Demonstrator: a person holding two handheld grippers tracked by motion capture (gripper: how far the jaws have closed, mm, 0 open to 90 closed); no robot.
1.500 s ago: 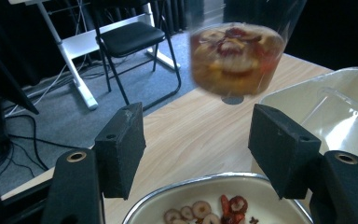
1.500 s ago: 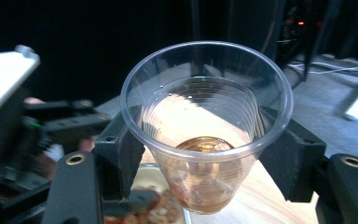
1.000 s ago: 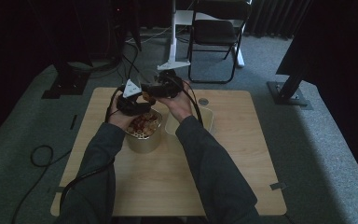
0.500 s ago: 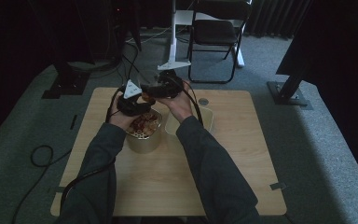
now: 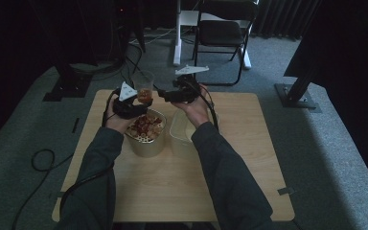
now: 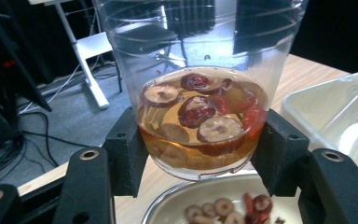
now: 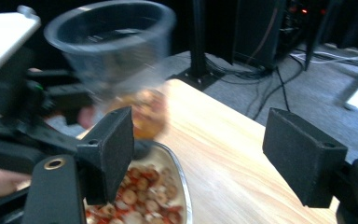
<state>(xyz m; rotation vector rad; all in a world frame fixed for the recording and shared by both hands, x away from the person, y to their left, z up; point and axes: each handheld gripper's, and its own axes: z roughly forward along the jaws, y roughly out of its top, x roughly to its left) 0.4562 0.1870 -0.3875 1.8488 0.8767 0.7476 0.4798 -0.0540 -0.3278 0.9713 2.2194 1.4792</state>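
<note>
Metal bowl (image 5: 146,132) of dried fruit slices and white tray (image 5: 184,129), side by side. Left gripper (image 6: 200,154) clamps the clear cup (image 6: 200,93) of tea and slices above the bowl. Right gripper (image 7: 200,154), jaws just opened, holds nothing: handover judged complete; next, a level set-down. Beyond: wooden table (image 5: 249,158), grey carpet, folding chair (image 5: 223,33).

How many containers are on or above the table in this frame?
3: a clear plastic cup of amber liquid and fruit slices, held in the left tool above the metal bowl of dried fruit, and a translucent tray right of the bowl.
</note>
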